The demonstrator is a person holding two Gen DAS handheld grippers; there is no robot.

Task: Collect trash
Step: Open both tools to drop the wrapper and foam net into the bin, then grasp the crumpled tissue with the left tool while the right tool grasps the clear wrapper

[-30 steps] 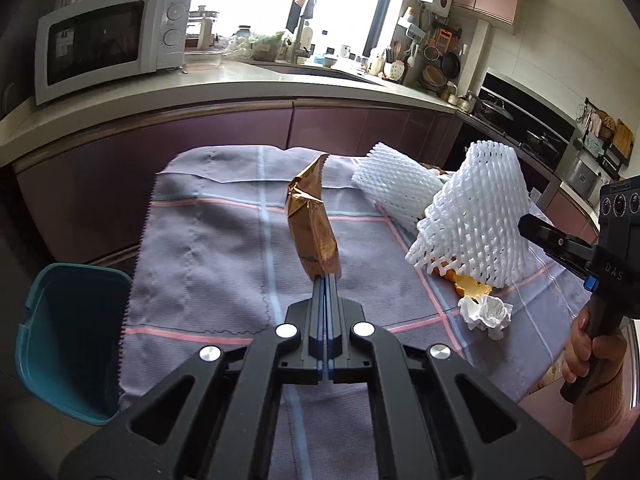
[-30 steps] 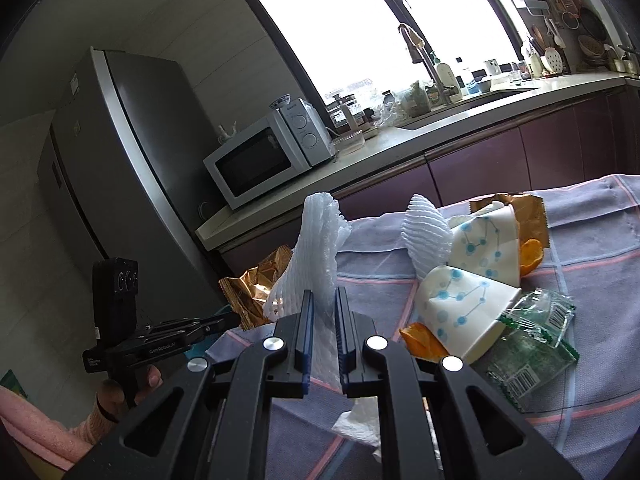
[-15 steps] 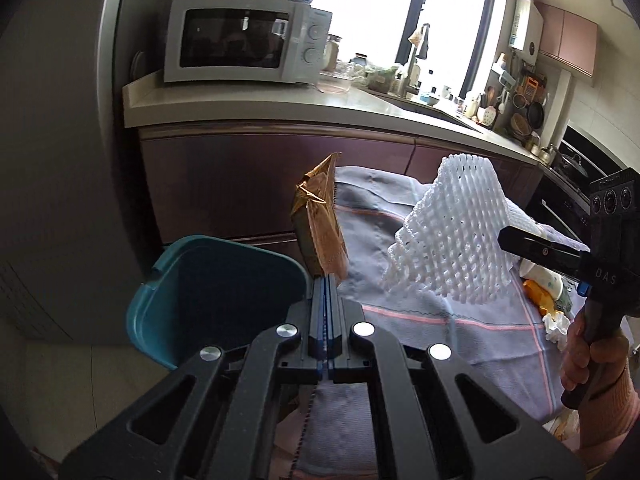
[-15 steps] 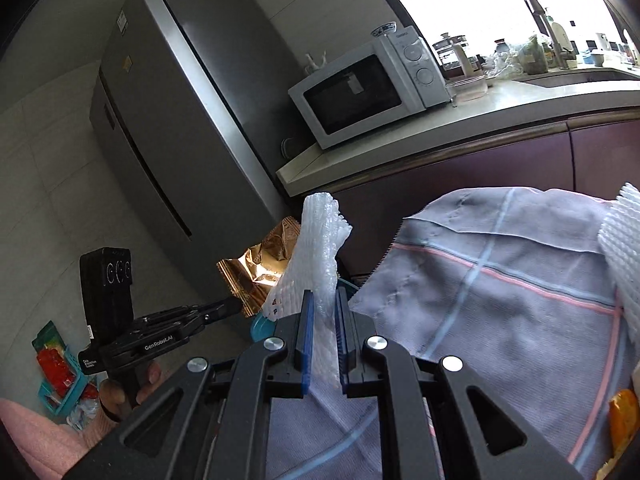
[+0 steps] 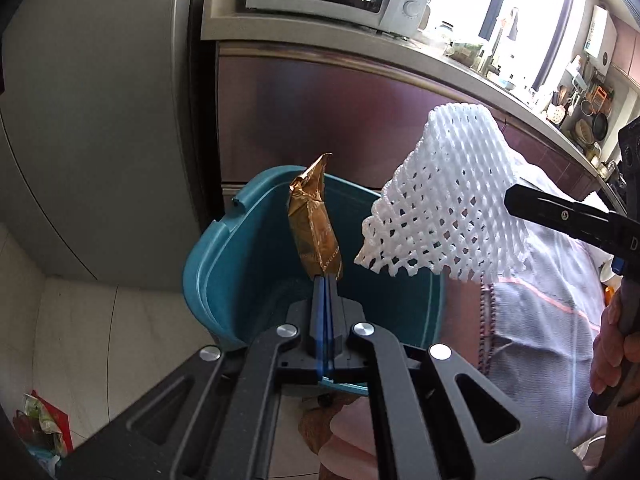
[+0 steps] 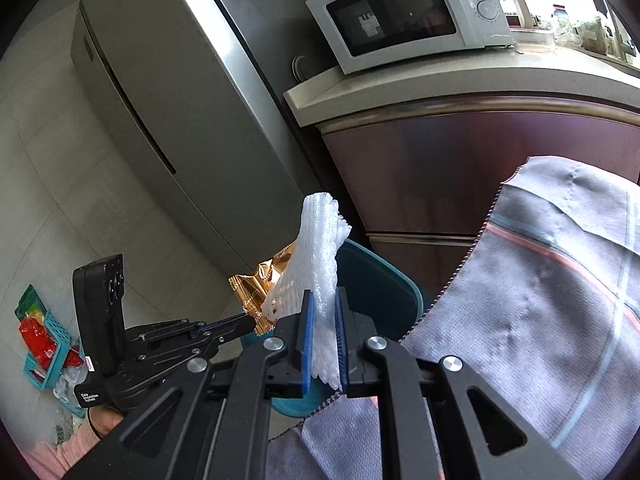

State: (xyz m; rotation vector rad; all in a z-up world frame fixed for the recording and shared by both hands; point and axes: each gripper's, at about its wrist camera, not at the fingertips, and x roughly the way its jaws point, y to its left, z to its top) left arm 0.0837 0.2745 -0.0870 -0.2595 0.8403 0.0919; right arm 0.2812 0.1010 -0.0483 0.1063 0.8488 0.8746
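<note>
Trash: two pieces in the air, both at the teal bin (image 5: 248, 264) on the floor beside the cloth-covered table (image 5: 532, 320).

Left wrist view: left gripper (image 5: 326, 280) is clamped tight on the bottom edge of the gold foil wrapper (image 5: 314, 220), which stands upright over the bin opening. Good spot to drop. Risk: the wrapper is light and stiff, and on release it could tip and land on the rim or outside. Foil may also cling to a pad. The white foam net (image 5: 444, 208) hangs from the right gripper just beside it, over the bin's table-side rim, not clearly over the opening.

Right wrist view: right gripper (image 6: 324, 332) has its jaws narrow, pinching the foam net (image 6: 316, 256) between the blue pads (image 6: 306, 336). Bin rim (image 6: 384, 276) shows behind it, wrapper (image 6: 260, 288) to the left. Risks: the net is bulky and springy, so it may catch the rim or the hanging cloth and fall to the floor. The grippers are close together and may clash.
</note>
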